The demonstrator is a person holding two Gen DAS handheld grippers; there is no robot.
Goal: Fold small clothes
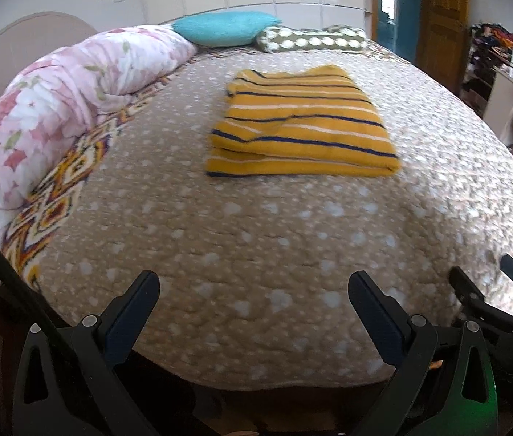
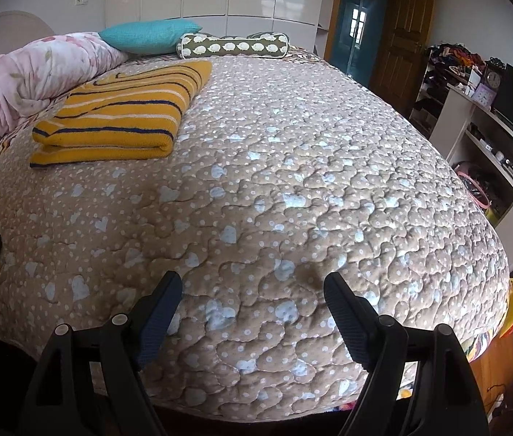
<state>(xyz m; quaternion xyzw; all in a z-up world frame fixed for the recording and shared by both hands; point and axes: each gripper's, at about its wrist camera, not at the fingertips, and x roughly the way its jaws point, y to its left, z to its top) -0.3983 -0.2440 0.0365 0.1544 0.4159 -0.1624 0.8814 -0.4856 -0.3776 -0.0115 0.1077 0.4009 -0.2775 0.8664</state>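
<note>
A yellow garment with navy and white stripes (image 1: 301, 123) lies folded into a flat rectangle on the beige quilted bedspread (image 1: 220, 225). In the right wrist view the garment (image 2: 122, 116) sits at the far left of the bed (image 2: 292, 181). My left gripper (image 1: 254, 283) is open and empty, held near the bed's front edge, well short of the garment. My right gripper (image 2: 252, 283) is open and empty over the front of the bed, to the right of the garment. The right gripper's fingers also show at the right edge of the left wrist view (image 1: 474, 290).
A rolled pink floral duvet (image 1: 56, 109) lies along the bed's left side. A teal pillow (image 1: 225, 29) and a green spotted bolster (image 1: 310, 40) lie at the head. Shelves with clutter (image 2: 492, 127) stand to the right, a wooden door (image 2: 401, 36) behind.
</note>
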